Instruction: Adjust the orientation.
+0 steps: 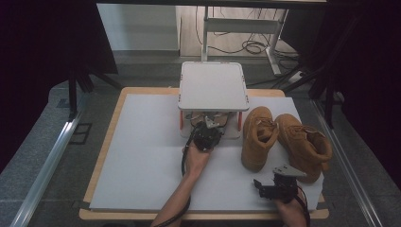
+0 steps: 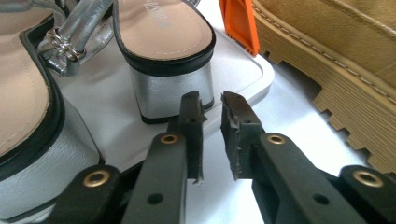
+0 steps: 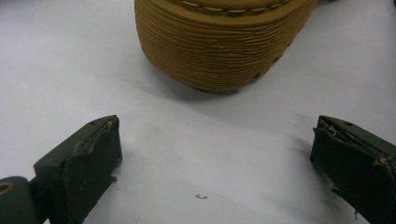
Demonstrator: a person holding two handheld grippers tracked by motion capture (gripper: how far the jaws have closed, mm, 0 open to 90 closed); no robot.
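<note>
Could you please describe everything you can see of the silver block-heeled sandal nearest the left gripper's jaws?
The silver block-heeled sandal stands upright on the lower shelf of the white two-tier rack, near its rounded front corner. Its chunky heel looks like brushed metallic leather, with a black rim around a tan insole that bears printed lettering. A silver strap rises behind it. Its twin stands beside it. The left gripper sits just in front of the heel, jaws slightly apart, gripping nothing.

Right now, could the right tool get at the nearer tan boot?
Probably yes: the right tool stands open, the nearer tan boot straight ahead, with bare white mat between them.
</note>
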